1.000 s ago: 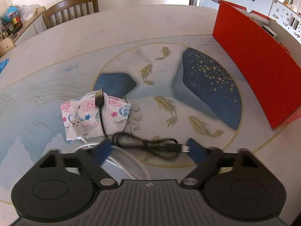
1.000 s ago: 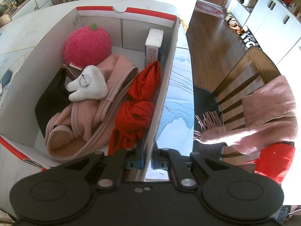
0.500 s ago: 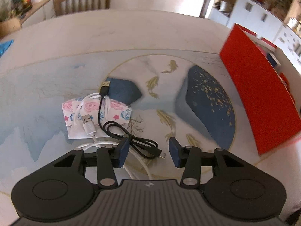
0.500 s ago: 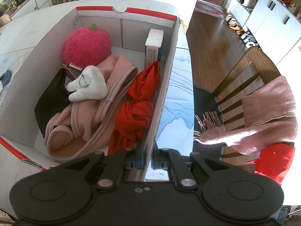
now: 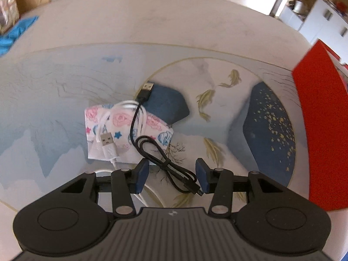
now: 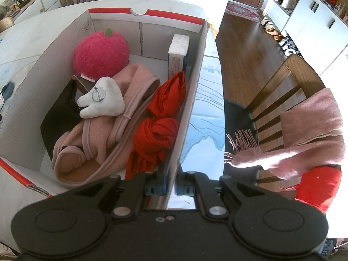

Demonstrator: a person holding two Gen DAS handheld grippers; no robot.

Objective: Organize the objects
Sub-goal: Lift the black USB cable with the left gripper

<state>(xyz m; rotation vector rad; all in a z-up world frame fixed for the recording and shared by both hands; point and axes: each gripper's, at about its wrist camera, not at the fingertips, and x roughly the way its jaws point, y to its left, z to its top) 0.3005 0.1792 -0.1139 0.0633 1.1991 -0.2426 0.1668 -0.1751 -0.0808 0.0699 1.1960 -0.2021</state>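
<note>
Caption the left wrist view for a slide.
Left gripper open, straddling a coiled black USB cable beside a white cable on a floral pouch.

Left gripper [image 5: 171,175] jaws have narrowed around the black cable [image 5: 156,150] – pads not touching it – and its view has shifted left.

Your table [image 5: 152,32] is cream at its far side, with a pale blue landscape, gold fish and dark blue gold-flecked rocks printed nearer you. On it lies a white mask [image 5: 121,134] patterned with pink roses and blue stars; a black cable [image 5: 165,165] and a white cable [image 5: 108,145] cross the mask. To the right of the mask you see the red box [image 6: 195,87], white inside with red rims, holding a magenta plush [image 6: 101,54], a white plush [image 6: 102,102], pink fleece [image 6: 95,143] and red cloth [image 6: 161,126].
</note>
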